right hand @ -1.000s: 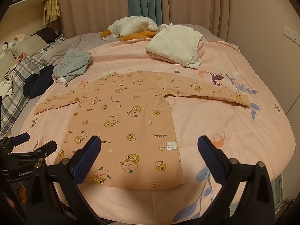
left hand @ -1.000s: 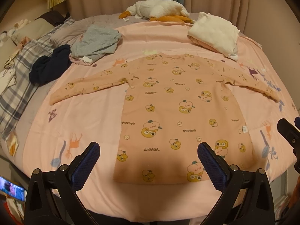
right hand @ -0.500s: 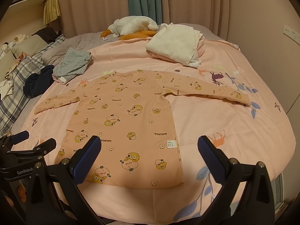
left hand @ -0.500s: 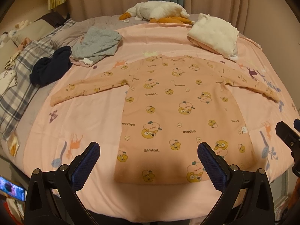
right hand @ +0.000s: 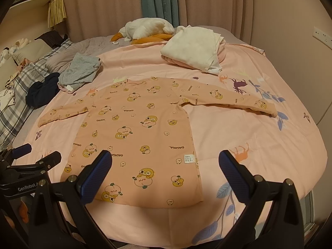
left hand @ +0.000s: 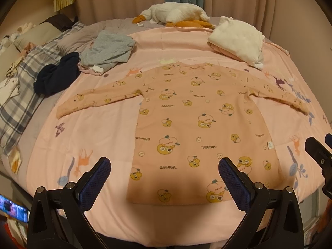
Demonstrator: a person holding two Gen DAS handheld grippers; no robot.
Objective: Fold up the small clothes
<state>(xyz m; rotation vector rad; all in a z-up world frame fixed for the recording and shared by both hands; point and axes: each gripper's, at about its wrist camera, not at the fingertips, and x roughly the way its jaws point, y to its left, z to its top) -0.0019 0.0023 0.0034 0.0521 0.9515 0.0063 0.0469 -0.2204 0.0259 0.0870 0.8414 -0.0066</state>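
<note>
Shirt (left hand: 199, 128) lies flat on the bed (left hand: 103, 141), sleeves out, unfolded. Left gripper (left hand: 164, 178) and right gripper (right hand: 166, 172) hover wide apart, empty. Next, I'd guess: pinch a sleeve, fold inward.

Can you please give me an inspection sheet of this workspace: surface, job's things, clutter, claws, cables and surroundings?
Surface: bed with pink animal-print cover, smooth near the shirt.
Job's things: peach long-sleeved shirt lies flat, both sleeves spread out, hem toward the cameras; white label at its side seam.
Clutter: grey garment, dark navy garment, cream folded pile, white plush toy, plaid bedding at the left edge.
Claws: left claw open, above the hem, holding nothing; right claw open, above the hem, holding nothing.
Cables: nothing seen.
Surroundings: beige and teal curtains; wall socket.
</note>
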